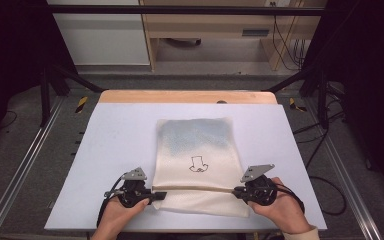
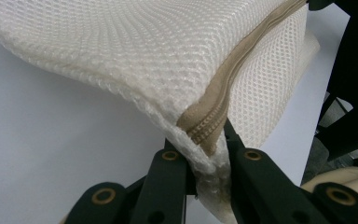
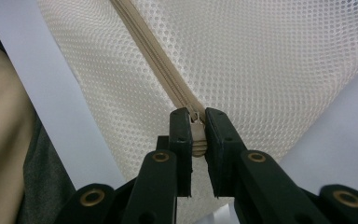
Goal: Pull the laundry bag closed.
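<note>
A cream mesh laundry bag [image 1: 198,160] lies flat on the white table [image 1: 115,145], a little right of centre and reaching close to the near edge. A small black line drawing [image 1: 198,165] is printed on its upper face. A tan zipper [image 1: 200,189] runs across the bag parallel to the near edge, stretched in a straight line between the two grippers.

The left gripper [image 1: 156,195] sits at the bag's left side near the near edge. In the left gripper view its jaws are clamped tight on the corner of the mesh where the zipper ends [image 2: 205,140], with fabric bunched between the pads; the bag lifts off the table there and curves away.

The right gripper [image 1: 236,190] sits at the bag's right side, level with the left one. In the right gripper view its jaws are closed on the zipper pull [image 3: 196,133], the zipper line running up and away from it across the mesh.

Both hands rest at the near edge, the left hand [image 1: 121,215] and the right hand [image 1: 280,207] well apart with the bag's lower strip between them.

Surroundings: the table surface around the bag is bare on all sides, and nothing lies across the zipper line. A wooden strip [image 1: 187,96] borders the far edge. Beyond it stand a pale wooden frame [image 1: 152,50] and hanging cables [image 1: 287,42]; black frame struts [image 1: 55,80] flank the table, well clear of the work.
</note>
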Tool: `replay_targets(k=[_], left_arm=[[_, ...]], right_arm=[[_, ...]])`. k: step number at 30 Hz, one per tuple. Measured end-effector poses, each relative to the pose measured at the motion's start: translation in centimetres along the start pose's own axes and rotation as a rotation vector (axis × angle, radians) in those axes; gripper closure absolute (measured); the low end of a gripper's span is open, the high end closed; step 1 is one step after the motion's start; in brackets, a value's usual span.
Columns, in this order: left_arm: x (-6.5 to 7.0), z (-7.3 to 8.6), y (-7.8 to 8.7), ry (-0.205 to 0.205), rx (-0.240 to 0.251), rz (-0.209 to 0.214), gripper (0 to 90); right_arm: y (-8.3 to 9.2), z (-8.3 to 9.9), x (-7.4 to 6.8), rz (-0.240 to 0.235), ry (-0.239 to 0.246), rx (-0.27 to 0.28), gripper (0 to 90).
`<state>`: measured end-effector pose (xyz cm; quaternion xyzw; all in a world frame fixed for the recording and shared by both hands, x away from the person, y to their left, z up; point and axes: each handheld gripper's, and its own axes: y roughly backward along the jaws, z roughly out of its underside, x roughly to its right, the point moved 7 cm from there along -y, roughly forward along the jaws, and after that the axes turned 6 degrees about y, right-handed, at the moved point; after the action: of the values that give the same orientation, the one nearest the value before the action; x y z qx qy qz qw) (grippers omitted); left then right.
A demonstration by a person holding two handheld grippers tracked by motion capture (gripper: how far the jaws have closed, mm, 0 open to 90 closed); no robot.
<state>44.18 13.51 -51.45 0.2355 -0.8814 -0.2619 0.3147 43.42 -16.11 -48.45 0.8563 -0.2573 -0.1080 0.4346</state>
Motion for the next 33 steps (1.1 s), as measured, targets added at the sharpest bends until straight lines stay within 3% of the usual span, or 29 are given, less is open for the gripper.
replay_targets(k=[33], left_arm=[[0.05,-0.10,0.11,-0.001,0.005,0.001,84.8]], right_arm=[[0.65,0.78,0.44,0.014,-0.029,0.001,81.8]])
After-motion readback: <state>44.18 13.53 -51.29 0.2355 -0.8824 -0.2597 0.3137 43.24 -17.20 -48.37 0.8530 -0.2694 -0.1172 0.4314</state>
